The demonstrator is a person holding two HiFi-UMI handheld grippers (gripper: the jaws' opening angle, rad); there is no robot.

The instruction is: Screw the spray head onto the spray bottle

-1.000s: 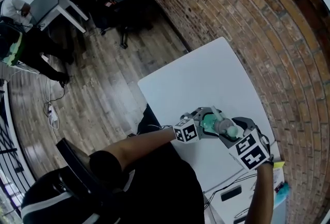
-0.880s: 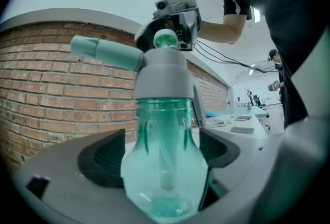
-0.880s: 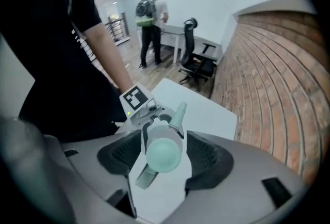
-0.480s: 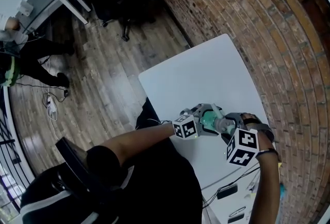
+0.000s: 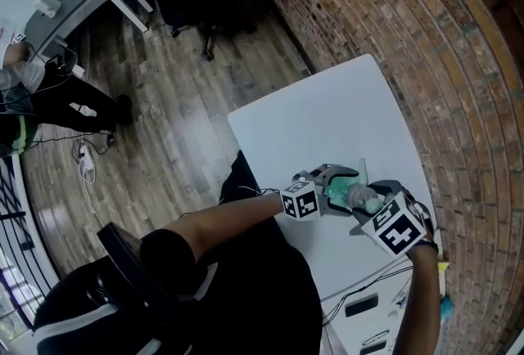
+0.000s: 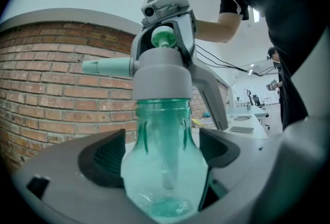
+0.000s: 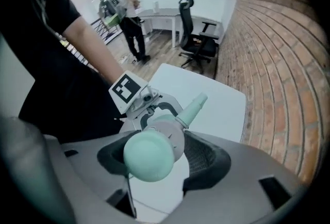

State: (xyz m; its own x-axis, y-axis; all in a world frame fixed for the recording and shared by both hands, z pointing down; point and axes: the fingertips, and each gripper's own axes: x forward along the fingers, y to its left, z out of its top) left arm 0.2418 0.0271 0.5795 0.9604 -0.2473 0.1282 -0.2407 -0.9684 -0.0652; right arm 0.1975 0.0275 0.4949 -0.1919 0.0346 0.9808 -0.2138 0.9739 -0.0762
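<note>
Nearest the body, at the left tongs point(image 6: 162, 166): clamped on the belly of the spray bottle point(image 6: 165, 125), pads pressed to both flanks, pointing roughly level. Judged as the anchoring grip, keeping the green bottle upright and stopping it from spinning while the top is turned. Held clear above the table point(image 5: 327, 124), not resting on it.

Just beyond, on the bottle neck: spray head point(image 6: 161, 77) seated, grey collar square over the mouth, dip tube hanging inside the bottle, nozzle point(image 6: 105, 67) aimed sideways.

Over that, from above: right tongs point(image 7: 157, 153) pointing steeply down, closed around the grey collar of the spray head, mint pump cap standing up between the pads. Judged as the turning grip, since a top-down hold lines the wrist roll up with the thread axis. No gap seen between collar and bottle shoulder. Cannot tell from any view whether the thread is fully run home.

Farther off: brick wall point(image 5: 393, 26) along the table's far side. At the room's far end, office chair point(image 7: 193, 27), desk and a standing person point(image 7: 124, 6). No bearing on the work.
</note>
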